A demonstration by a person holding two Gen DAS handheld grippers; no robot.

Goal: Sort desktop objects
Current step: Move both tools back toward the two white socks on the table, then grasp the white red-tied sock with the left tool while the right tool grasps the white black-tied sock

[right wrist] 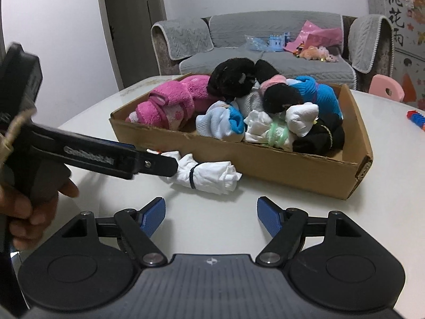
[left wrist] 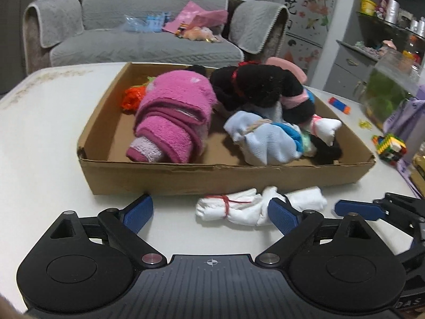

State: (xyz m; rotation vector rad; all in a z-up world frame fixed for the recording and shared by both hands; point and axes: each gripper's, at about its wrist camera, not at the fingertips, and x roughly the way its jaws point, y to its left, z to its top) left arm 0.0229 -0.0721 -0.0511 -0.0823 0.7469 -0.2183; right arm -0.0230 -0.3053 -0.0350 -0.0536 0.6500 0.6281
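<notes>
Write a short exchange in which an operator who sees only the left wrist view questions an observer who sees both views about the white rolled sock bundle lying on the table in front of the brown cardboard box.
Operator: Is my right gripper open? I see only one blue ribbed pad of it.
Observer: Yes, its jaws are apart with nothing between them, short of the white rolled sock bundle.
Operator: I see a thin red band on that bundle. Any other tie?
Observer: Yes, a dark elastic band also circles it.
</notes>
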